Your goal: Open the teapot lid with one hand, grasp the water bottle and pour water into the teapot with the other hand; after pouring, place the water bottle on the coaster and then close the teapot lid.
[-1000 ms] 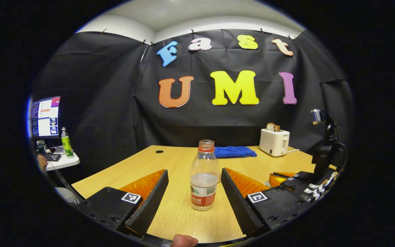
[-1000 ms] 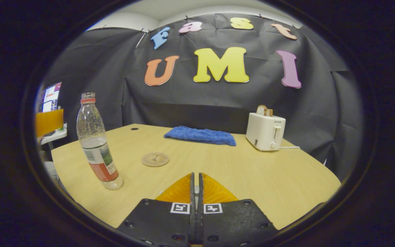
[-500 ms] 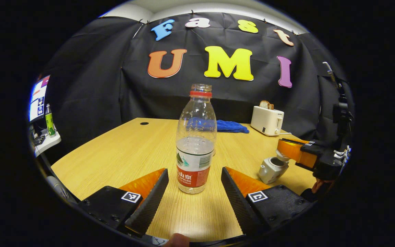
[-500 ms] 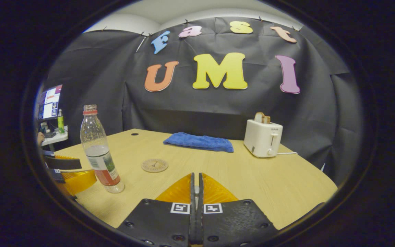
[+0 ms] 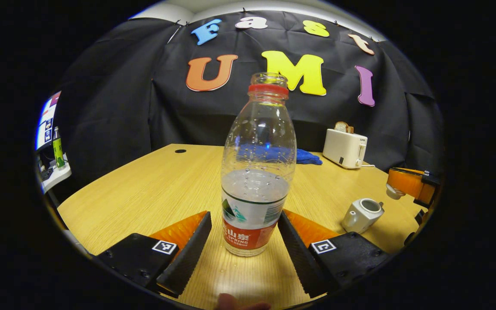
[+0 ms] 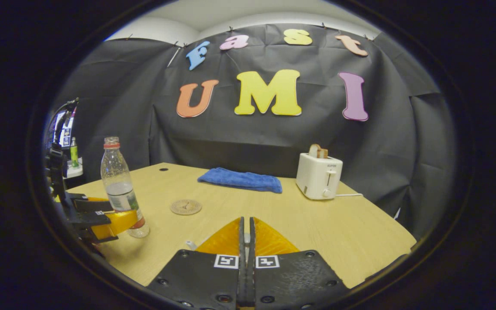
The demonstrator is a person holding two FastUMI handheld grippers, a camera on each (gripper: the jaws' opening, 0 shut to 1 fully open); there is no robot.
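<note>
- While the lid job looks done, the pouring has not started: the small white ceramic teapot (image 5: 362,214) sits on the light wooden table (image 5: 153,193) with its round top open.
- The right gripper (image 6: 244,232) has its two fingers pressed together. In the left gripper view this gripper (image 5: 396,190) is up beside the teapot, and a small white thing sticks out at its tip. I think that is the teapot lid, but it is too small to be sure.
- The left gripper (image 5: 244,234) has its fingers spread wide. The clear plastic water bottle with a red neck ring and a red and white label (image 5: 256,172) stands upright on the table between them. One finger is right at the label and the other is a little apart, so the bottle is not squeezed yet.
- The bottle has no cap on and is about half full of water.
- The round tan coaster (image 6: 186,207) lies bare on the table, near the bottle and in front of the blue folded cloth (image 6: 240,179).
- Left to do: close on the bottle, lift it, pour into the teapot, stand it on the coaster, then put the lid back.
</note>
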